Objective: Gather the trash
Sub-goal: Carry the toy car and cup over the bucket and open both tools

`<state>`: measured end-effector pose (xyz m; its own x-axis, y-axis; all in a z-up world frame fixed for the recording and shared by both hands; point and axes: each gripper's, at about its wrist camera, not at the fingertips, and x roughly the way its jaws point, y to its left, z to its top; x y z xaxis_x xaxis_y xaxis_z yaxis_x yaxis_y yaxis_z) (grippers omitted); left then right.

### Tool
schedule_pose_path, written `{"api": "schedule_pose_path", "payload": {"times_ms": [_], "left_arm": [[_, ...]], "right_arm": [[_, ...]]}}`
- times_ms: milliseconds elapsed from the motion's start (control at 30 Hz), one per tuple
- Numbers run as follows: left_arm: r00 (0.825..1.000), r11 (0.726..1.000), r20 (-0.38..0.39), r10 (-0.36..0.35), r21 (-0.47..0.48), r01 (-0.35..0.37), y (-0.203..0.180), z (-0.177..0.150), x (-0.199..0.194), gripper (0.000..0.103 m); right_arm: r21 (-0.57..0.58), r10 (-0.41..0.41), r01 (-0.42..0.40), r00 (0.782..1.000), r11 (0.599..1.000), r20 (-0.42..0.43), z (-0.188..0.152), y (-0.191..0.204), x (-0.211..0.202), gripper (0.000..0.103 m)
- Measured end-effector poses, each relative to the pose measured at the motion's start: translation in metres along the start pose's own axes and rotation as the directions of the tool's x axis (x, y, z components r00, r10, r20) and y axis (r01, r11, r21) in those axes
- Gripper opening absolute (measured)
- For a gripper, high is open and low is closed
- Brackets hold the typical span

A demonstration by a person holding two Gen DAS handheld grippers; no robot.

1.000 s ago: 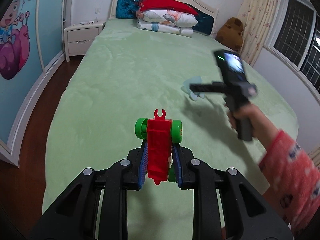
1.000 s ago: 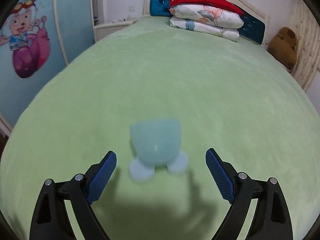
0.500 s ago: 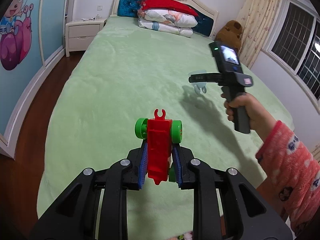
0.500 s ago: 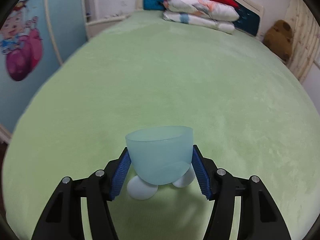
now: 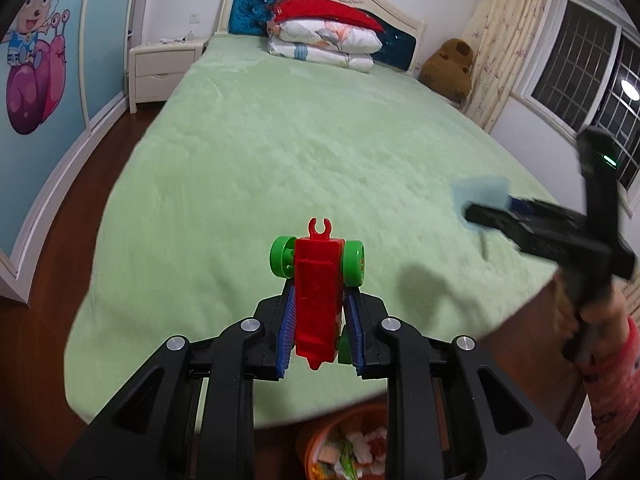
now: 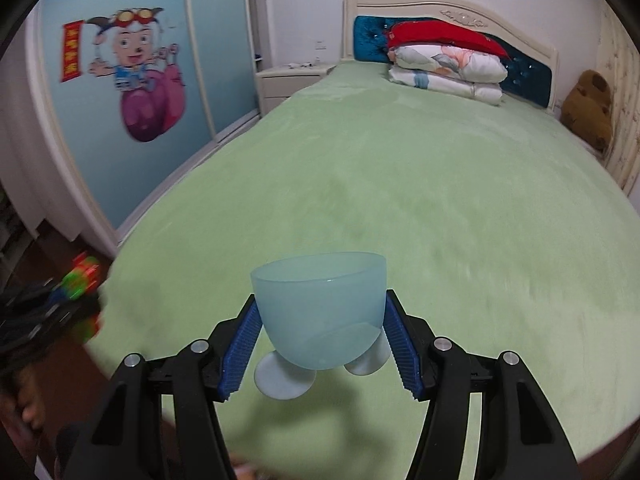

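My left gripper (image 5: 319, 298) is shut on a red toy car (image 5: 318, 292) with green wheels, held above the foot of the green bed (image 5: 280, 152). My right gripper (image 6: 320, 320) is shut on a pale blue cup (image 6: 320, 308) with two round feet, lifted above the bed (image 6: 400, 184). In the left wrist view the right gripper (image 5: 492, 212) and its blue cup (image 5: 480, 190) show blurred at the right. In the right wrist view the left gripper with the toy car (image 6: 76, 280) shows blurred at the left edge.
An orange bin (image 5: 344, 440) holding several small items stands on the floor below the bed's foot. Pillows (image 5: 324, 44) lie at the headboard. A nightstand (image 5: 160, 72) and wardrobe (image 5: 36, 80) stand at the left; a brown plush bear (image 5: 448, 68) sits at the right.
The right gripper closed on the blue cup and lifted it off the bed, moving back toward the foot. The left gripper drew back with the toy car; the orange bin came into view.
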<state>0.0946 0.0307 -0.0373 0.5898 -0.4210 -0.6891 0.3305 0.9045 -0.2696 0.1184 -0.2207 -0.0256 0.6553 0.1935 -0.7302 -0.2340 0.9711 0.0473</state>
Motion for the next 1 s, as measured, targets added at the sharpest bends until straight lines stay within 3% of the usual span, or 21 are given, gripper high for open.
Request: {"api": "schedule_pose_path", "payload": {"times_ms": [267,467,700,1000], "left_arm": [[0.997,1.0,-0.076,0.001,0.008,-0.001,-0.023,-0.072,-0.009,0.022],[0.983,1.0,-0.183,-0.025,-0.016,0.023,-0.034,-0.131,0.004,0.022],[0.939,0.999,-0.34,-0.039,-0.014,0.036,-0.049,-0.193,0.038,0.022],[0.86,0.999,-0.508,-0.042,-0.044,0.023,-0.058,-0.244,0.093,0.022]], "right_arm": [[0.032,0.082,-0.08,0.995,0.996,-0.054,-0.114,0.026,-0.059,0.06],[0.074,0.118,-0.109,0.983,0.991,-0.14,-0.186,0.041,-0.056,0.06],[0.179,0.149,-0.098,0.945,0.979,-0.292,-0.256,0.046,-0.023,0.06],[0.248,0.163,-0.054,0.881,0.967,-0.443,-0.304,0.047,0.022,0.06]]}}
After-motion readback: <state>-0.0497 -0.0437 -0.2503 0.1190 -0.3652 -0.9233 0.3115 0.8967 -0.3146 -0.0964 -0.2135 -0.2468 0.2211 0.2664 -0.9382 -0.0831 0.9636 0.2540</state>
